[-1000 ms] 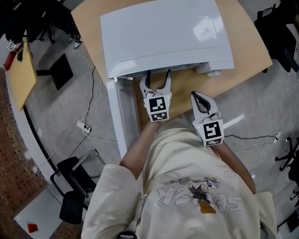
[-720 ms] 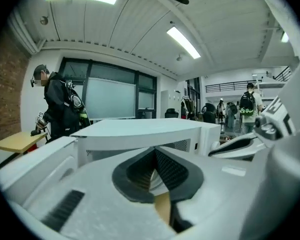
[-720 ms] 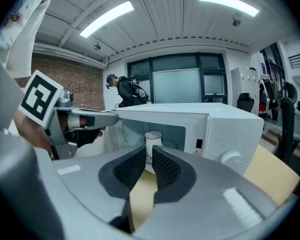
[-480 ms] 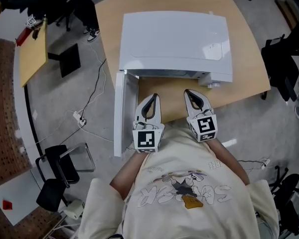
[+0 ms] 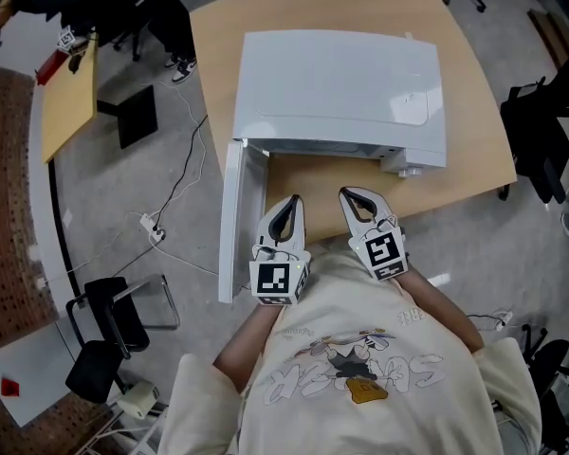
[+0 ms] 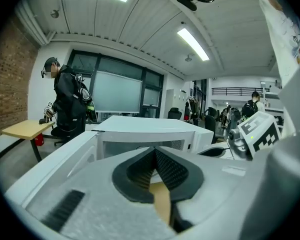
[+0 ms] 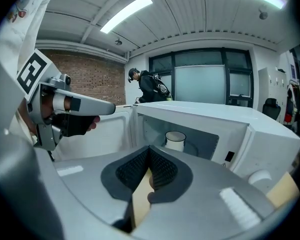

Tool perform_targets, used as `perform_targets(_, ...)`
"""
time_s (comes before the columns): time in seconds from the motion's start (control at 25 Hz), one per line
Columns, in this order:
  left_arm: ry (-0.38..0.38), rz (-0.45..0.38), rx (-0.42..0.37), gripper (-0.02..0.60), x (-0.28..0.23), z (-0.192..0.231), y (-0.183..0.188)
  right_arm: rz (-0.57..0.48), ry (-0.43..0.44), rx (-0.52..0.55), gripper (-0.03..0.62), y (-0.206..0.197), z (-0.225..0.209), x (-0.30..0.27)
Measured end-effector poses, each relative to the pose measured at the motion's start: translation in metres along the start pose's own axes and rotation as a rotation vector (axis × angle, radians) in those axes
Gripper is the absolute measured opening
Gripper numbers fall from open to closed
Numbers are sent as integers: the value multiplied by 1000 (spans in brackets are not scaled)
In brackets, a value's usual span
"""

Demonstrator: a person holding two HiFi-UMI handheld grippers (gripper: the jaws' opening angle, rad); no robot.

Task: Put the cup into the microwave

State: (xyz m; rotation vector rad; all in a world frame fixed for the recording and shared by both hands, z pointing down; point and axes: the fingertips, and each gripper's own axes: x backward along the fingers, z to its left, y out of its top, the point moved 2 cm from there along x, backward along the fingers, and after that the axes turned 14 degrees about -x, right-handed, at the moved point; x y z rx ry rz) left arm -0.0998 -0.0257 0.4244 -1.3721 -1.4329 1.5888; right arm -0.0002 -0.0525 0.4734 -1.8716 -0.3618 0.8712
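Item: white cup, upright, standing inside the open cavity of the microwave, toward the back wall; it shows only in the right gripper view, beyond the jaw tips and slightly to their right, well apart from them. Item: microwave, white, set on the tan table near its front edge, with the door swung wide to the left and reaching out past that edge. Item: right gripper, held in front of the opening over the table's front edge, jaws pressed together with nothing between them, pointing at the cavity. Item: left gripper, just beside the right one and next to the open door, jaws likewise closed and empty; neither gripper touches the cup or the microwave. Item: person in a pale printed shirt holding both grippers. Surroundings: a person in dark clothing standing beside a small tan side table, and a black chair on the grey floor.
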Motion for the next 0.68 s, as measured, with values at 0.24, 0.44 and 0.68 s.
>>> perform_targets(0.24,-34,7,4,5,-6,-9,-1,8,-13,-28,5,-3,-8,2)
perform_targets(0.44,-53,13,-7,5,-11,-13,-2,-5,-15,-30,5,1,-12,2)
perform_targets(0.68,-49,19,3,5,-14,-11,-4,-11,-14,-34,5,2,-16,3)
